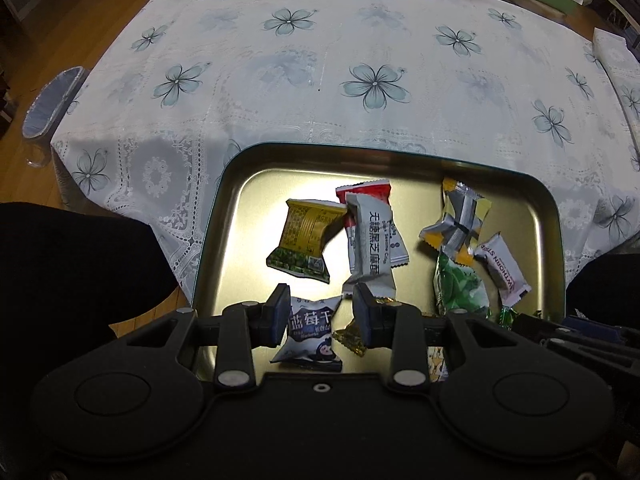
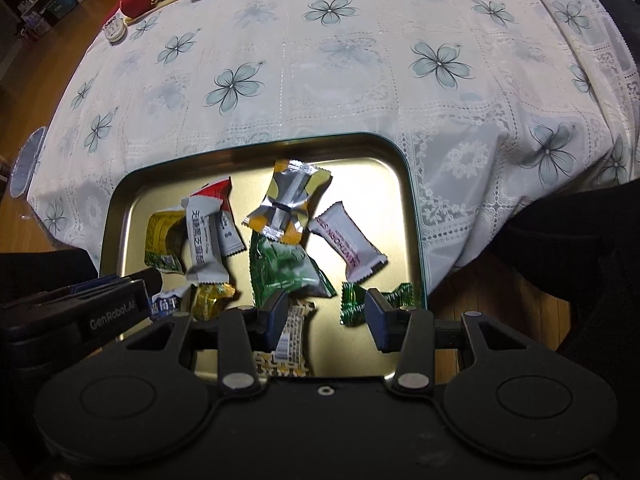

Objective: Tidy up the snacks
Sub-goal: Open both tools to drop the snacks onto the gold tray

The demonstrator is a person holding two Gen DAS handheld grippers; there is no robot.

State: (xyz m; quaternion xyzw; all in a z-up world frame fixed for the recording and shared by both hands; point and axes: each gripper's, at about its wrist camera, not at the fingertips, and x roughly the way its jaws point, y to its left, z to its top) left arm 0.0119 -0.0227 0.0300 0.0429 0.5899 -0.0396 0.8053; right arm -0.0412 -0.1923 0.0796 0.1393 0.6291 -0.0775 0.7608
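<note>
Left gripper [image 1: 322, 314] spread over the blueberry packet [image 1: 308, 334] in the tin tray [image 1: 400, 152], right gripper [image 2: 326, 314] also spread (empty), so drop lower, centre the packet, then pinch squarely.

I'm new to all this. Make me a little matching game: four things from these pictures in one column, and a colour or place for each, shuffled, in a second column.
Things:
1. blueberry packet
2. crinkled wrapper
3. apple
4. tin tray

Colour or place:
A. red, at the far edge of the table
B. gold inside, holding the snacks
C. between the left gripper's open fingers
D. silver and yellow, in the far part of the tray

Pairs: 1-C, 2-D, 3-A, 4-B
</note>
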